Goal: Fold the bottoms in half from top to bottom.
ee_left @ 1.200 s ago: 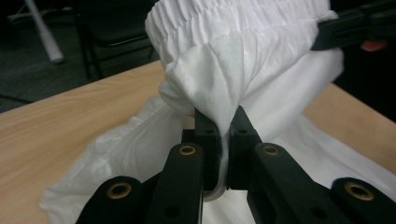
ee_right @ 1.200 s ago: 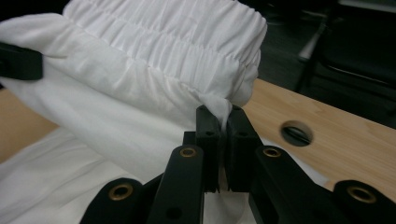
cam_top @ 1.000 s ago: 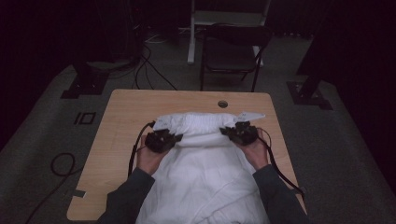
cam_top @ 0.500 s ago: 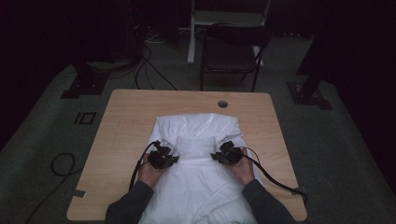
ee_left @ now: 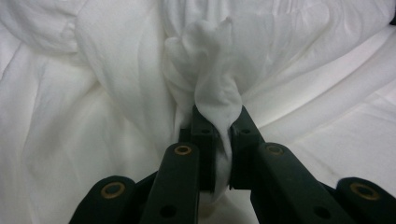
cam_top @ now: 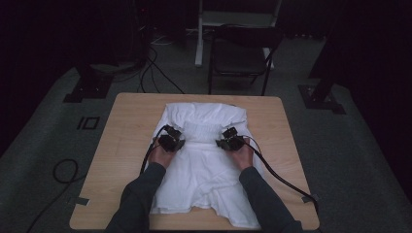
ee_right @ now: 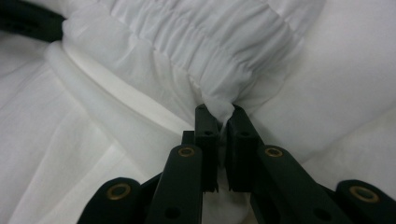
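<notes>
On the table, garment: a white garment (cam_top: 204, 160) with a gathered elastic band is spread on the wooden table (cam_top: 121, 145); its far edge is folded over toward the person, so that the band lies across the middle; its near hem hangs slightly over the near edge of the table
Left grip: the left gripper (cam_top: 171, 141) is clenched on a bunched pinch of the white cloth (ee_left: 212, 93), seen between its jaws in the left gripper view; it is held at the left end of the folded band
Right grip: the right gripper (cam_top: 229, 141) is clenched on the cloth (ee_right: 219, 105) just below the gathered band, seen in the right gripper view; it is held at the right end of the band
Done so far: one fold is judged to be in hand; the top portion is already laid over the body of the garment, but neither pinch is released
Left to do: the two corners are to be set down and let go; further folds are judged likely, since the lower half is still spread and wrinkled
Count: one garment; one table; two grippers; two forearms in dark sleeves; one dark chair (cam_top: 240, 56) beyond the table; two cables trailing from the grippers
</notes>
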`<state>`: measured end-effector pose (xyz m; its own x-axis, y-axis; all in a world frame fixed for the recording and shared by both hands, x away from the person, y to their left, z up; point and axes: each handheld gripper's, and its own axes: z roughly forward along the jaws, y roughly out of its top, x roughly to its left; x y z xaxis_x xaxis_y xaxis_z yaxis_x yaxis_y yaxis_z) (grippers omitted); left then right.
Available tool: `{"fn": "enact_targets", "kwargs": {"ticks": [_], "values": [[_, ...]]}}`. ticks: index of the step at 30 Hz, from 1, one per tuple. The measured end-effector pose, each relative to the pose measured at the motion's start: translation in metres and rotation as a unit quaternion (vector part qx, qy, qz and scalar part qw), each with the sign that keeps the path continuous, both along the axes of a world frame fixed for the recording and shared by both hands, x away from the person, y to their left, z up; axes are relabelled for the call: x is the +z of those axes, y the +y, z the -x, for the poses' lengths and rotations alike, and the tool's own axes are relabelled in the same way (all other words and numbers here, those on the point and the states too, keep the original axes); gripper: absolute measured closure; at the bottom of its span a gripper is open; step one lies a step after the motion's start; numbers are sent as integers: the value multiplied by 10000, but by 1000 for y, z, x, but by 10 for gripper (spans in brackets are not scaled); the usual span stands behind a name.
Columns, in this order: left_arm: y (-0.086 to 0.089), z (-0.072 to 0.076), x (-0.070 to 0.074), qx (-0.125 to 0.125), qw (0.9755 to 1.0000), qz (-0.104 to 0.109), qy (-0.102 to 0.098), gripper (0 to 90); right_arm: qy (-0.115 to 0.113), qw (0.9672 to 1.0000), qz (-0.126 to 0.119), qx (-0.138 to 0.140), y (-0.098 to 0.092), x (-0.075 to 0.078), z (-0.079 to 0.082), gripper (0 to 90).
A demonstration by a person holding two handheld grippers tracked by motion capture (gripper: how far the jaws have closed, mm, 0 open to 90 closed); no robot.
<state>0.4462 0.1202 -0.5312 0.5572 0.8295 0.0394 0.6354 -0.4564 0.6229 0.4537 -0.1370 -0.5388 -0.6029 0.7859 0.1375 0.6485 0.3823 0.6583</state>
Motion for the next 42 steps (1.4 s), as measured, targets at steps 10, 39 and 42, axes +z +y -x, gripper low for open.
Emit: {"fn": "enact_targets", "kwargs": {"ticks": [10, 39, 42], "values": [[-5, -16, 10, 218, 9995, 174, -113, 852, -91, 9993, 28, -366, 0, 8, -27, 852], [15, 104, 24, -462, 9931, 1035, -298, 838, -1242, 9903, -120, 611, -31, 55, 86, 854], [14, 107, 0, -444, 9956, 825, -31, 810, -817, 9943, 10, 678, -26, 21, 88, 852]]}}
